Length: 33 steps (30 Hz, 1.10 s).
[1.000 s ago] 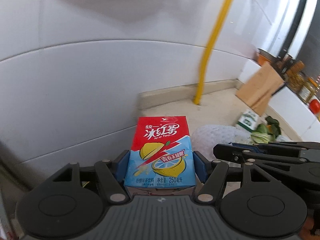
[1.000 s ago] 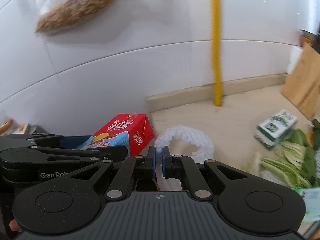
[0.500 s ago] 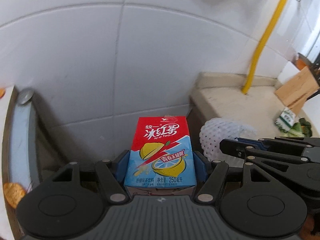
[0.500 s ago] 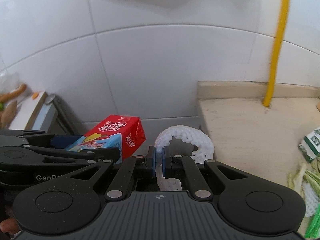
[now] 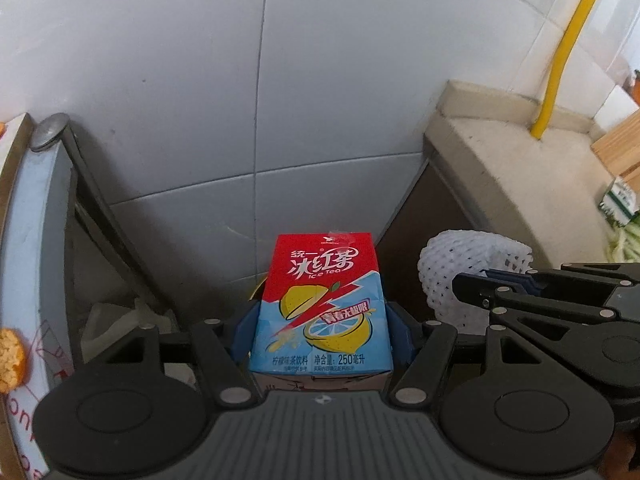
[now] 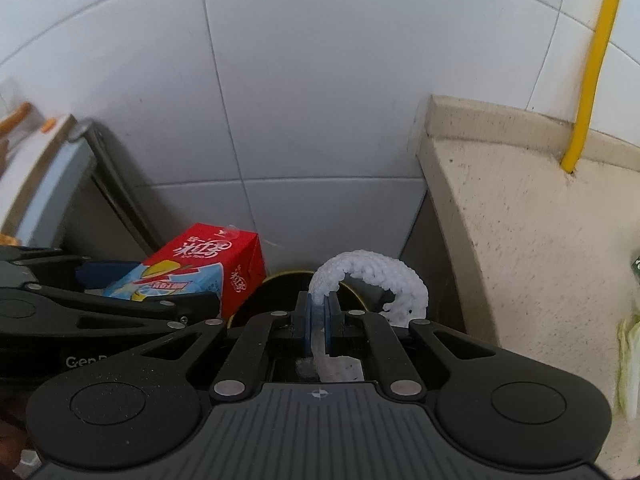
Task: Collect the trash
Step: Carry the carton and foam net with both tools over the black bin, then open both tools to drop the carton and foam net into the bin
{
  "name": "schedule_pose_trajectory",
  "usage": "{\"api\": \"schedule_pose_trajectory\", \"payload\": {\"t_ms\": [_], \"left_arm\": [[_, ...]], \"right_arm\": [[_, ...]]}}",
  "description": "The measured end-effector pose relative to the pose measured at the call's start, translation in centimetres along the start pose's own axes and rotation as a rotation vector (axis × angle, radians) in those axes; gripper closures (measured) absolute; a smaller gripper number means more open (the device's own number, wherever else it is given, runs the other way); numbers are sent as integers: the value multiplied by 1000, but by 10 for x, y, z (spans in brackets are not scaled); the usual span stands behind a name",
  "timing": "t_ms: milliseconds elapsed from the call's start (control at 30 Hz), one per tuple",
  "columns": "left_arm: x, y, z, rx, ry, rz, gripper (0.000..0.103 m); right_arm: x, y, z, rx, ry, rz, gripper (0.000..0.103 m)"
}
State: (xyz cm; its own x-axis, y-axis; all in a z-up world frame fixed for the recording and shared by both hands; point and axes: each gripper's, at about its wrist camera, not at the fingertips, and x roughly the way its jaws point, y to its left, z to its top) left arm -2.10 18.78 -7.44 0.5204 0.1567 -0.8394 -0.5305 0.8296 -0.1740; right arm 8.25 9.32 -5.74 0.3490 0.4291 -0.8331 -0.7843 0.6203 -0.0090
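Carton (image 5: 320, 304), red and blue with lemons printed on it, sits upright at lower centre of the left wrist view, pinched on both sides by the blue pads of the left gripper (image 5: 320, 330). To its right in that view, white foam net (image 5: 468, 276) hangs from the right gripper (image 5: 496, 280), which reaches in from the right edge. In the right wrist view the right gripper (image 6: 319, 322) has its pads pressed nearly together on a strip of the net (image 6: 372, 276), which arcs up and over to the right. Just behind both loads, low in the frame, a dark round bin (image 6: 288, 280) with a yellowish rim shows between carton and net. White wall tiles (image 6: 304, 92) fill the upper frame. A beige counter (image 6: 532, 232) runs along the right, with a yellow pipe (image 6: 592, 68) rising from it.
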Motion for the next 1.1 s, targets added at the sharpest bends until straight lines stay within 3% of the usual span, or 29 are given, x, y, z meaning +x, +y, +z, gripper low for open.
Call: {"api": "schedule_pose_trajectory", "payload": {"t_ms": [333, 1100], "left_arm": [[22, 2, 1, -6, 57, 34, 44], [44, 4, 8, -6, 138, 97, 44]], "right_arm": [[34, -4, -1, 0, 73, -2, 94], [86, -4, 4, -15, 154, -31, 93]]}}
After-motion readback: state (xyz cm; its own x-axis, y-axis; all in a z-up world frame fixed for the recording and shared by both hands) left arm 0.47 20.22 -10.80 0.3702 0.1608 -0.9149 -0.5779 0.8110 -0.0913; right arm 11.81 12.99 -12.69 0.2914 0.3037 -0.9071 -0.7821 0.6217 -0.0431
